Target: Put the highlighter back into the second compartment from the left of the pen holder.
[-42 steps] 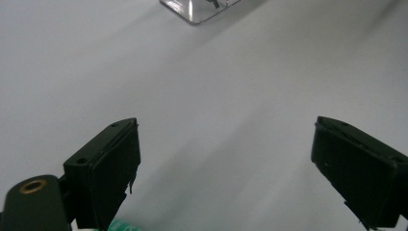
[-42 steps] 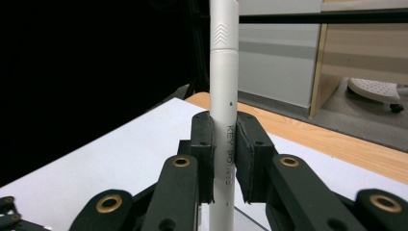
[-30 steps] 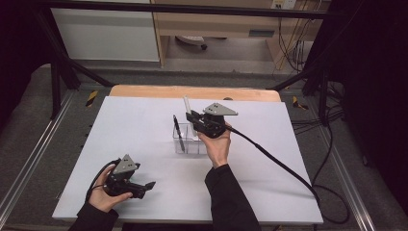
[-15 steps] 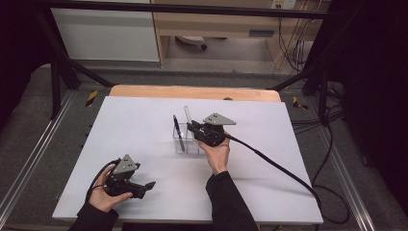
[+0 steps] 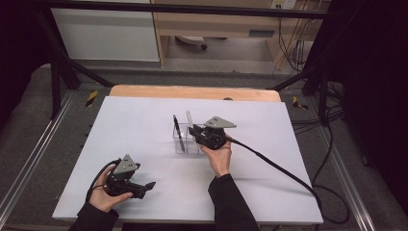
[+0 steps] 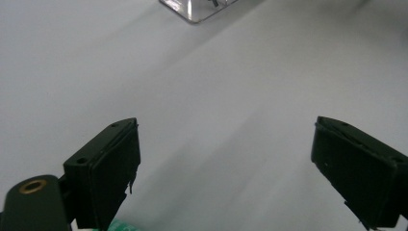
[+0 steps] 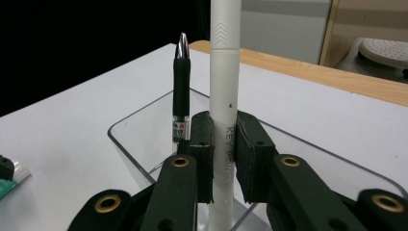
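Right gripper view: right tool (image 7: 225, 159) clamped on white pen (image 7: 224, 91), long axis upright, lower end inside clear holder (image 7: 139, 130) | black pen (image 7: 181, 91) just left | High view: left tool (image 5: 144, 186) spread apart, lower left on desk (image 5: 144, 115), well away.

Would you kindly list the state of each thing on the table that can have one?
White pen: upright, gripped, lower end inside the holder.
Black pen: standing in the holder, free.
Clear holder: upright, open-topped, on the table.
Right gripper: shut on the white pen.
Left gripper: open, nothing between its jaws.
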The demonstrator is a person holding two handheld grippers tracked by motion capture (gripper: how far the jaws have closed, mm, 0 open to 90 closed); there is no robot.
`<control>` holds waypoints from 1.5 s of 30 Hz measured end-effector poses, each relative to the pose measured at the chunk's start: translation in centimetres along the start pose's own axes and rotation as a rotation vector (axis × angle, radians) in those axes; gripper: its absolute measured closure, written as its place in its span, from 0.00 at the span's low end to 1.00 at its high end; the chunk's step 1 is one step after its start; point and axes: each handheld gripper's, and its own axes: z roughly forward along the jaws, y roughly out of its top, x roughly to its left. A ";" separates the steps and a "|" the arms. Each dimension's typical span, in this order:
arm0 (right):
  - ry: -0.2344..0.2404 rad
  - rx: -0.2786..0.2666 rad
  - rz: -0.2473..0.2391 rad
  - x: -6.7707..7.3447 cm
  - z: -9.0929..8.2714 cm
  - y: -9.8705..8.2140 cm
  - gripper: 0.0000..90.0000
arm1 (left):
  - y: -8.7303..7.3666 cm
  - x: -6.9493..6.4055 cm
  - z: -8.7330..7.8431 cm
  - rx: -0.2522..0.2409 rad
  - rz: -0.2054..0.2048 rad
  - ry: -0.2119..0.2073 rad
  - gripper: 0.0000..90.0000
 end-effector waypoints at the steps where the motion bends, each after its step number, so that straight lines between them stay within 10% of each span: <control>1: -0.002 0.002 -0.008 0.0 -0.1 0.0 0.84 | 0.0 0.0 0.0 -0.001 -0.002 0.000 0.11; 10: -0.024 0.008 -0.034 0.2 -1.8 1.3 0.66 | 0.1 0.1 -0.2 -0.008 -0.004 0.001 0.11; 26: -0.066 0.188 -0.070 -0.9 -9.1 1.3 0.10 | 0.2 0.5 -0.8 -0.028 -0.045 0.001 0.18; 45: -0.074 0.311 -0.024 -3.9 -13.0 -4.7 0.00 | -0.4 1.9 -3.4 -0.059 -0.069 0.016 0.66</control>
